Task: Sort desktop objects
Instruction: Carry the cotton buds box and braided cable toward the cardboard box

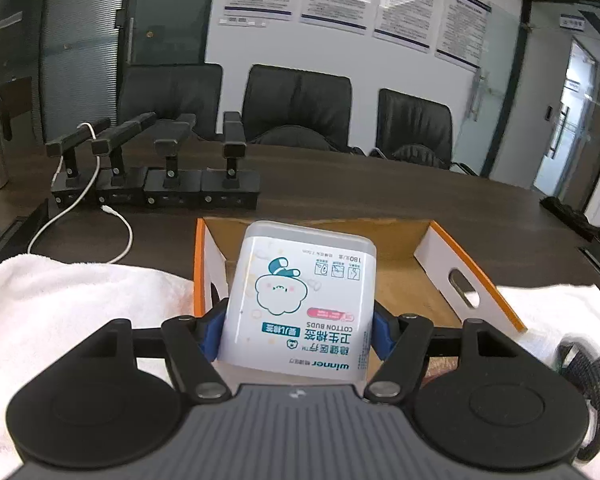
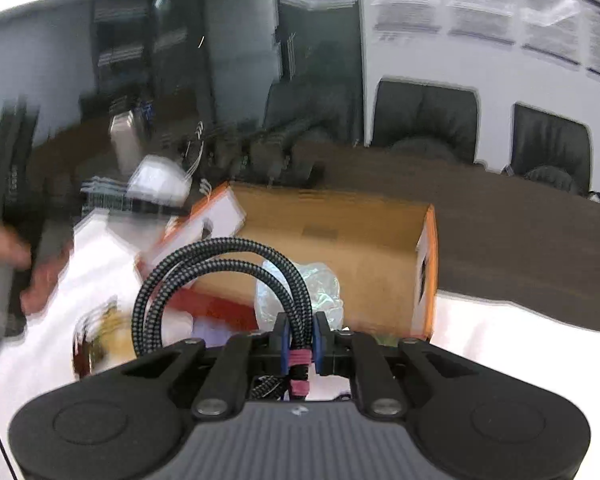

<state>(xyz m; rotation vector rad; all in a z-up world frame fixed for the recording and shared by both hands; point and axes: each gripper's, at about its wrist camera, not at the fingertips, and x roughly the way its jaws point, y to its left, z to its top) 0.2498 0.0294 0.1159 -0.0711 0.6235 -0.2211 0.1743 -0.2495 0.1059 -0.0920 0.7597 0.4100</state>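
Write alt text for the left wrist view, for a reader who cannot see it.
The left hand-held gripper clamps a white cotton buds box, label upside down, in front of an open orange-edged cardboard box. The cardboard box sits on a white towel on a dark table, with four black stands and office chairs behind.

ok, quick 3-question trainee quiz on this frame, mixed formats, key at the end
1. True or false: the left gripper grips the cotton buds box over the cardboard box.
2. What is the right gripper shut on? A) braided cable B) white towel C) plastic bag
3. Fill in: the table's near end is covered by a white ____.

Key:
1. True.
2. A, the braided cable, pinched near its pink band.
3. Towel.
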